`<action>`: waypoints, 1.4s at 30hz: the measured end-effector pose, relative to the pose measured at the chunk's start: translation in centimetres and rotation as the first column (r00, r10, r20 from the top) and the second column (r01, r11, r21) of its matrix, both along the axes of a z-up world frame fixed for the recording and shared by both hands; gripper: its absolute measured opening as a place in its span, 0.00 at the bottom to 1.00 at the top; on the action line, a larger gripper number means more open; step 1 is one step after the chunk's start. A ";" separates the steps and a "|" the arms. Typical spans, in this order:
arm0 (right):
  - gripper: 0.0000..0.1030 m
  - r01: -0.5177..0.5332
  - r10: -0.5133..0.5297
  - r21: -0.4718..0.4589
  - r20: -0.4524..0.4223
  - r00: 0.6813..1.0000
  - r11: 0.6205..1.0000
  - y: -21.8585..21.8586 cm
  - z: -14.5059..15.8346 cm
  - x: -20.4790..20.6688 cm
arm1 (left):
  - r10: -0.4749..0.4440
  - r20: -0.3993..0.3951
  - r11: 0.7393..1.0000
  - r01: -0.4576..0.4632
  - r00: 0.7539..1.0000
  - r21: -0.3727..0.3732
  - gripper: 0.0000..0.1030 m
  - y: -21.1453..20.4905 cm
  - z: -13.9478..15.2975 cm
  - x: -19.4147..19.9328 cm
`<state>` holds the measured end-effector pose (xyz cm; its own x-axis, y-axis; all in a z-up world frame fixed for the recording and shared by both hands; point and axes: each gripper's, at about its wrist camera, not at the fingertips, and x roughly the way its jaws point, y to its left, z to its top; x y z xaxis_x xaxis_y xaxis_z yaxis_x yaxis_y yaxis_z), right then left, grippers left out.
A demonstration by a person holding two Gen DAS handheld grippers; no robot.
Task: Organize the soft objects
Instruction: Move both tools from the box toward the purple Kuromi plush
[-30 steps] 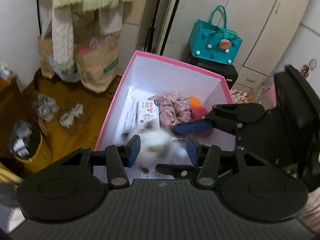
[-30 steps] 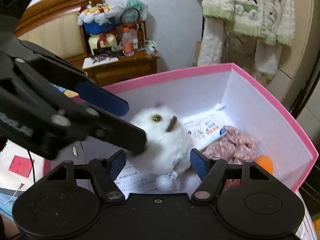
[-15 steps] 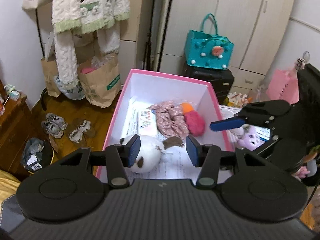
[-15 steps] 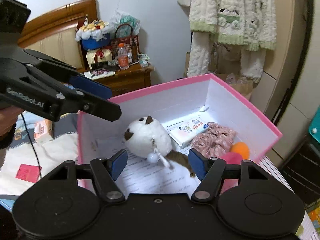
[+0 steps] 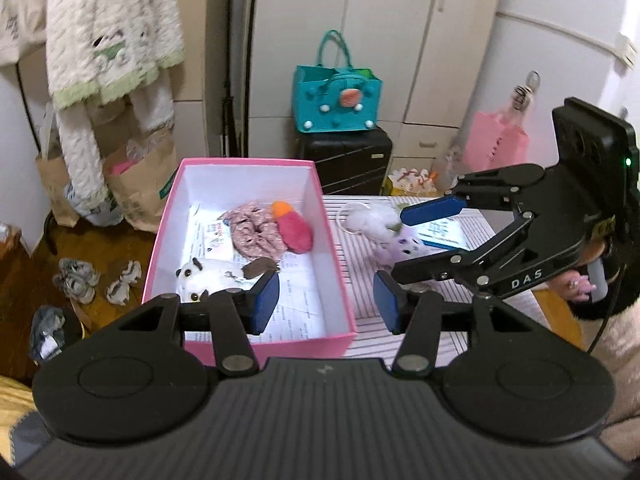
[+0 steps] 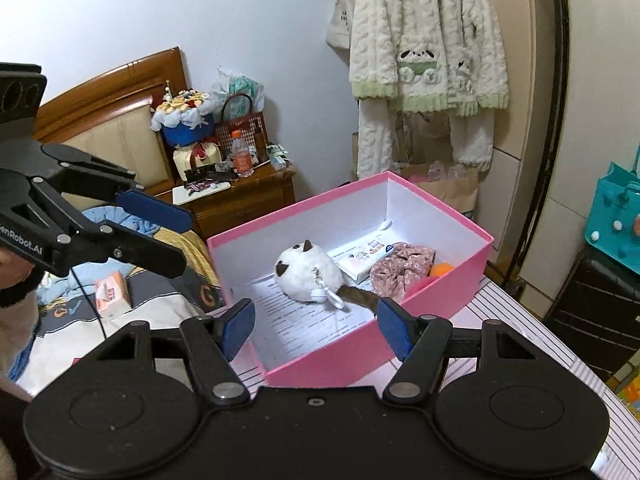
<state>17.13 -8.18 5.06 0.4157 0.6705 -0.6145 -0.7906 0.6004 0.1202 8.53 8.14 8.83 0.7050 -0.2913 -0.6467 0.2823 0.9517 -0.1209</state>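
**Operator:** Fingers first. My left gripper has its fingers spread wide with nothing between them, and the same goes for the right gripper: apart and empty.

**Colleague:** Where are the soft things?

**Operator:** Most sit in the pink box on the striped counter. From the left wrist view, the white plush lies at the near left of the box floor, just beyond my left finger pad, not touching it. Farther in are the floral scrunchie and, touching its right side, a pink and orange plush. A small packet lies left of the scrunchie.

**Colleague:** And outside the box?

**Operator:** To the right on the counter there is a white fluffy toy and a pale purple one near it. The right gripper's fingers cross in front of the purple one, so I only see part of it, and both are blurred; I cannot tell what they are.

**Colleague:** Anything else unclear?

**Operator:** In the right wrist view the box's near wall hides most of the pink plush; only its orange tip shows. The white plush lies beyond and between my right fingers, well clear of both. The printed sheets lining the box are too small to read.
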 end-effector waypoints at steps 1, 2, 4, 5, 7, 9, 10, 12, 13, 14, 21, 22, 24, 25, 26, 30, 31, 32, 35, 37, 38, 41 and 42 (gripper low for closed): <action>0.70 -0.001 0.001 0.002 0.001 1.000 1.000 -0.3 0.3 -0.4 | -0.013 0.004 1.000 0.013 1.000 0.011 0.51 -0.5 0.3 -0.5; 0.70 -0.001 0.001 0.004 0.002 1.000 1.000 -0.6 0.5 -0.9 | -0.022 0.005 1.000 0.022 1.000 0.017 0.51 -0.8 0.5 -0.9; 0.70 -0.003 0.003 0.006 0.008 1.000 1.000 -1.4 1.0 -2.0 | -0.046 0.004 0.998 0.046 0.999 0.031 0.52 -1.7 0.9 -1.6; 0.71 -0.003 0.003 0.007 0.010 1.000 1.000 -1.9 1.1 -2.6 | -0.057 0.002 0.998 0.057 0.998 0.037 0.52 -2.1 1.0 -2.0; 0.71 -0.003 0.002 0.006 0.011 1.000 1.000 -2.6 1.3 -3.4 | -0.079 -0.001 0.996 0.079 0.997 0.050 0.53 -2.9 1.1 -2.6; 0.71 0.002 -0.002 0.003 0.012 1.000 1.000 -3.3 1.4 -4.3 | -0.096 -0.004 0.994 0.096 0.995 0.059 0.54 -3.7 1.2 -3.1; 0.71 0.003 -0.003 0.001 0.015 1.000 1.000 -3.7 1.4 -4.8 | -0.105 -0.008 0.992 0.105 0.994 0.063 0.54 -4.1 1.1 -3.2; 0.71 0.009 -0.009 -0.005 0.020 1.000 1.000 -4.5 1.3 -5.7 | -0.121 -0.017 0.990 0.122 0.993 0.065 0.55 -4.9 0.9 -3.4; 0.71 0.013 -0.013 -0.008 0.022 1.000 1.000 -5.0 1.2 -6.2 | -0.130 -0.021 0.989 0.131 0.991 0.067 0.56 -5.4 0.8 -3.5; 0.71 0.017 -0.017 -0.011 0.023 1.000 1.000 -5.5 1.1 -6.5 | -0.138 -0.026 0.988 0.139 0.990 0.070 0.56 -5.9 0.6 -3.5; 0.71 0.043 -0.043 -0.032 -0.002 0.999 0.999 -8.7 -0.5 -8.0 | -0.215 -0.079 0.974 0.219 0.974 0.052 0.58 -9.3 -1.4 -2.0; 0.72 0.049 -0.049 -0.033 -0.008 0.999 0.998 -9.1 -0.8 -8.1 | -0.228 -0.081 0.971 0.232 0.970 0.051 0.58 -9.8 -1.5 -1.7; 0.72 0.068 -0.068 -0.035 -0.016 0.998 0.997 -9.9 -1.2 -8.4 | -0.244 -0.091 0.967 0.249 0.966 0.055 0.58 -10.9 -1.9 -1.0; 0.72 0.070 -0.071 -0.036 -0.011 0.997 0.997 -10.3 -1.4 -8.6 | -0.256 -0.090 0.963 0.261 0.963 0.059 0.59 -11.5 -1.9 -0.6; 0.72 0.072 -0.072 -0.034 -0.002 0.997 0.997 -10.7 -1.5 -8.8 | -0.261 -0.091 0.962 0.267 0.961 0.062 0.60 -11.9 -2.0 -0.1; 0.72 0.079 -0.079 -0.019 -0.003 0.997 0.997 -12.4 -2.3 -8.5 | -0.276 -0.088 0.957 0.282 0.957 0.065 0.61 -13.8 -2.7 1.4; 0.72 0.082 -0.082 -0.019 -0.004 0.997 0.996 -12.7 -2.6 -8.3 | -0.278 -0.090 0.957 0.284 0.956 0.060 0.62 -14.3 -3.0 1.9; 0.72 0.087 -0.087 -0.019 -0.006 0.996 0.996 -13.1 -3.0 -7.9 | -0.277 -0.093 0.958 0.283 0.956 0.051 0.62 -14.6 -3.3 2.4; 0.72 0.098 -0.098 -0.025 -0.010 0.995 0.995 -13.8 -4.3 -6.7 | -0.267 -0.094 0.962 0.271 0.959 0.027 0.62 -15.6 -4.2 3.8; 0.72 0.110 -0.110 -0.036 -0.002 0.994 0.993 -14.3 -5.2 -5.8 | -0.254 -0.087 0.966 0.257 0.963 0.025 0.62 -16.3 -4.9 4.8; 0.72 0.113 -0.113 -0.043 0.003 0.994 0.993 -14.5 -5.7 -5.5 | -0.247 -0.086 0.968 0.250 0.965 0.024 0.62 -16.5 -5.1 5.2; 0.72 0.125 -0.124 -0.060 0.027 0.992 0.990 -15.0 -7.0 -4.3 | -0.224 -0.091 0.974 0.226 0.970 0.013 0.62 -17.3 -6.2 6.7; 0.72 0.131 -0.129 -0.062 0.038 0.991 0.989 -15.3 -7.3 -4.0 | -0.217 -0.096 0.976 0.219 0.971 0.005 0.62 -17.4 -6.5 7.2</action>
<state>13.10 -23.45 -2.27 0.5183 0.5690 -0.6384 -0.7083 0.7039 0.0522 15.73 -9.30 2.31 0.5616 -0.4205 -0.7126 0.4710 0.8705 -0.1424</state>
